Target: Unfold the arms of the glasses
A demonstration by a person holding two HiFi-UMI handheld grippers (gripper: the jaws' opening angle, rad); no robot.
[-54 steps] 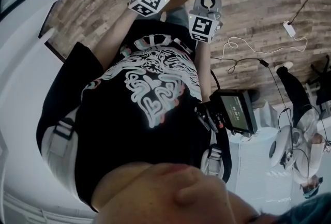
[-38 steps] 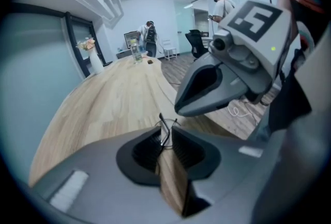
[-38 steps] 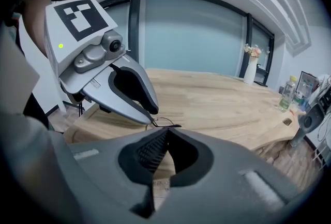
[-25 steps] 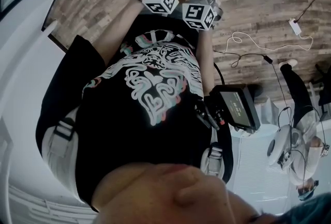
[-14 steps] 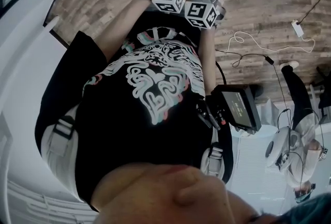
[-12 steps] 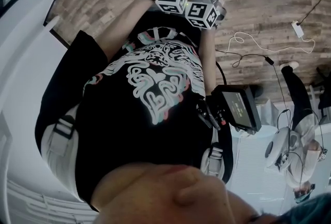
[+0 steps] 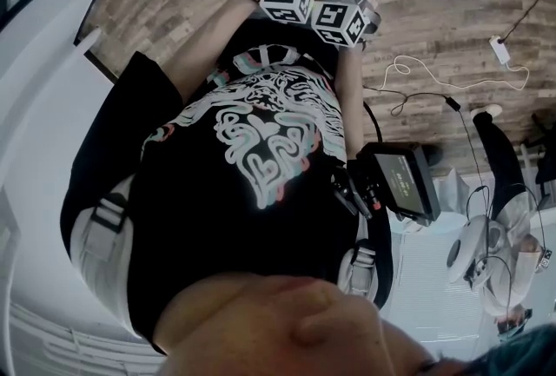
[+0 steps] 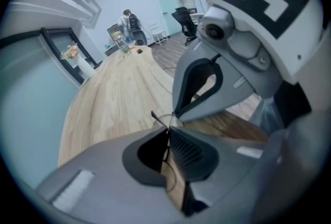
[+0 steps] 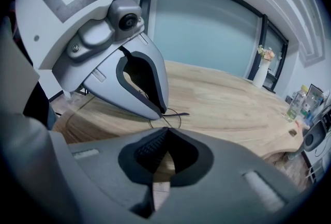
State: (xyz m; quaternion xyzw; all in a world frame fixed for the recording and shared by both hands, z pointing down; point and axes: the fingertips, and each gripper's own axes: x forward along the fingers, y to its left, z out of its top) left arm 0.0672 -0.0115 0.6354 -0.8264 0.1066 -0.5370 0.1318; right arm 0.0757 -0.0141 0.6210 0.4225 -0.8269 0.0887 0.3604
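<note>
Clamping glasses (image 9: 178,114) with left gripper (image 8: 168,132) and right gripper (image 9: 164,131), both shut, above table (image 9: 227,99), vase (image 9: 258,74) far behind. Glasses mostly blocked by opposite gripper. Drawn together since earlier.

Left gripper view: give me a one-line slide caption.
Tip to tip: the left gripper and the right gripper, both shut on thin wire glasses, a long wooden table behind.

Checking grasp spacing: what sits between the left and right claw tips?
Only the glasses. Their thin wire frame bridges the right claw and left claw in the right gripper view, with the wooden table behind.
</note>
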